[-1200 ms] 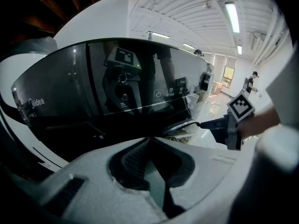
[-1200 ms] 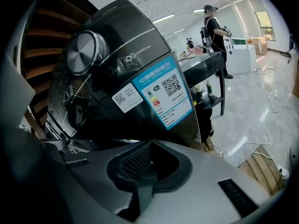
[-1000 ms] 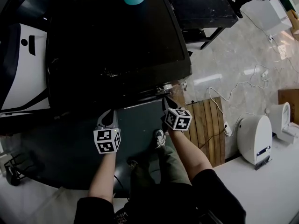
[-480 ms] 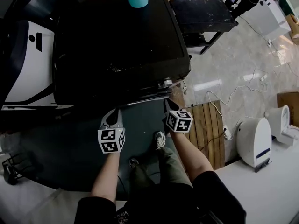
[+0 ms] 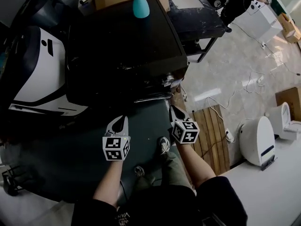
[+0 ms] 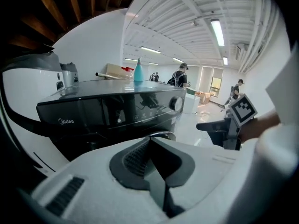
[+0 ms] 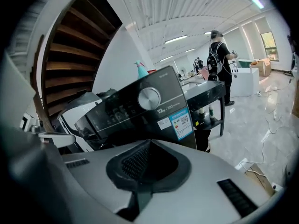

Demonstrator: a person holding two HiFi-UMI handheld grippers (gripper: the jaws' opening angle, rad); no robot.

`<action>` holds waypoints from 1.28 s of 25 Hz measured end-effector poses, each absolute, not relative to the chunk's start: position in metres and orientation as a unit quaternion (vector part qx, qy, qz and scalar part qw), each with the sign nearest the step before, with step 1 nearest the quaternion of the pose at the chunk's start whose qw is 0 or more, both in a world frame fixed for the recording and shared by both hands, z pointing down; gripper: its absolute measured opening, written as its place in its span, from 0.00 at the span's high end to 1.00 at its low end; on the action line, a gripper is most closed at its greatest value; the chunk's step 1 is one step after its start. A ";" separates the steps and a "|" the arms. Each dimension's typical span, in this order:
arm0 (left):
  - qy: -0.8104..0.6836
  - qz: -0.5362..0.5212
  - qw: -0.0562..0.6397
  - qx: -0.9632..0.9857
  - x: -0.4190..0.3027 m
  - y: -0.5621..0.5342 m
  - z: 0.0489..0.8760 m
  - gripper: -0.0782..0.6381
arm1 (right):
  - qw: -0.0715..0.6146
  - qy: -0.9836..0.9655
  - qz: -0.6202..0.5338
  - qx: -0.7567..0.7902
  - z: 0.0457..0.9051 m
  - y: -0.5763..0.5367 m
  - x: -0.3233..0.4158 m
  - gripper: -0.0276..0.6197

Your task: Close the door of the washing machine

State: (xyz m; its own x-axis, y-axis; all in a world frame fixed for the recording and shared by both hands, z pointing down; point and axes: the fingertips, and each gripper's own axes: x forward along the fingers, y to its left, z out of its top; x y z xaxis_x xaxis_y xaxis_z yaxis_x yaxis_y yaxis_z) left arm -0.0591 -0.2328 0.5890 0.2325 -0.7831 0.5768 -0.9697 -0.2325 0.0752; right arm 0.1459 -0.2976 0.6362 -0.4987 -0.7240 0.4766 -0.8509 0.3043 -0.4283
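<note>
A black washing machine (image 5: 122,46) fills the middle of the head view, seen from above with its front edge toward the person. A white machine with dark trim (image 5: 37,74) stands just beside it on the left. A dark mat (image 5: 66,154) covers the floor in front of both, and pale tiled floor (image 5: 225,60) lies to the right. A dark counter (image 5: 197,13) stands by the washing machine's far right corner. A slatted wooden board (image 5: 211,131) lies on the floor near the person's right arm.

The door (image 6: 161,135) shows only in the left gripper view. It appears as a curved chrome rim under the control panel, just above the tips of the tongs. Whether it sits fully shut against the front cannot be told.

The left tongs (image 5: 120,120) and the right tongs (image 5: 175,111) are held side by side above the mat. Both point toward the washing machine, near its front edge. In its own gripper view each pair is pressed together with nothing between.

A teal spray bottle (image 5: 140,6) stands at the back of the washing machine's top. A round silver knob (image 7: 149,98) sits on the right end of the panel. A blue-and-white label (image 7: 182,122) is stuck below it.
</note>
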 end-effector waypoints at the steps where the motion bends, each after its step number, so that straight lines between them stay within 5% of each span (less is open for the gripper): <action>1: -0.577 0.215 0.211 0.759 -0.059 -0.225 0.582 0.87 | 0.093 -0.802 0.322 0.494 0.627 -0.289 0.146 0.96; 32: -0.497 0.103 0.112 0.854 -0.121 0.043 0.435 0.87 | -0.011 -0.844 0.209 0.495 0.421 0.003 0.091 0.96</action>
State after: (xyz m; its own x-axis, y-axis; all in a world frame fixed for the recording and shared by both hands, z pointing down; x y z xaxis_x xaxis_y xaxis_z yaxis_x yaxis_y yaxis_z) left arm -0.1213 0.0433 0.4346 0.4839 -0.8267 0.2871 -0.8727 -0.4801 0.0887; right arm 0.0912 0.0034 0.4213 -0.5104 -0.8392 0.1876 -0.8298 0.4235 -0.3634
